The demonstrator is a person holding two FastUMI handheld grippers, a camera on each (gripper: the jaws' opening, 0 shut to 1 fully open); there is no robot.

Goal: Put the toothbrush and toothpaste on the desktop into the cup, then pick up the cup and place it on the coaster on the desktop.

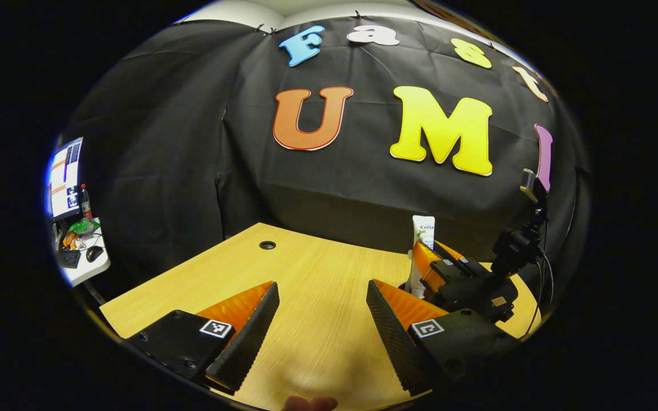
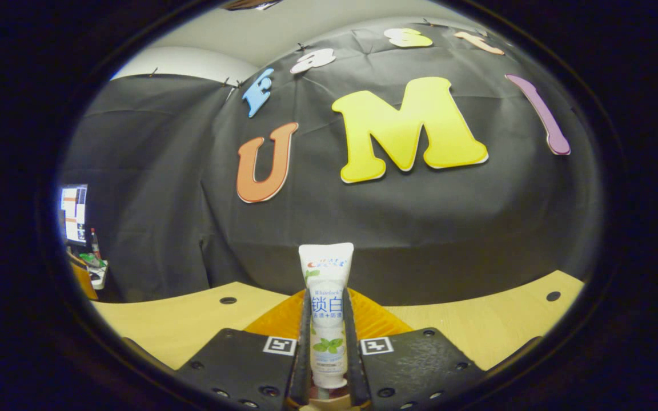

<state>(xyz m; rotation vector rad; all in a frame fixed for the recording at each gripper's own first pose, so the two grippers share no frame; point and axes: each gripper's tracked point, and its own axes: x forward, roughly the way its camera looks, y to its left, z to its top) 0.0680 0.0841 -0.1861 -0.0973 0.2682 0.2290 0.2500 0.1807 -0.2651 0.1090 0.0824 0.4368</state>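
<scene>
In the right gripper view a white toothpaste tube [image 2: 325,308] stands upright between the fingers of my right gripper [image 2: 327,342], which is shut on it, above the wooden desktop [image 2: 180,325]. The left gripper view shows the same tube [image 1: 422,240] held upright at the right by the right gripper [image 1: 429,268], over the desk. My left gripper [image 1: 320,319] is open at the bottom of its view, low over bare desktop [image 1: 317,285], with nothing between its fingers.
A cable hole [image 1: 267,245] lies near the desk's far edge; two more holes [image 2: 228,299] [image 2: 553,296] appear in the right gripper view. A side table with a monitor [image 1: 65,178], mouse and bottle stands far left. A stand with cables [image 1: 529,240] rises at the right.
</scene>
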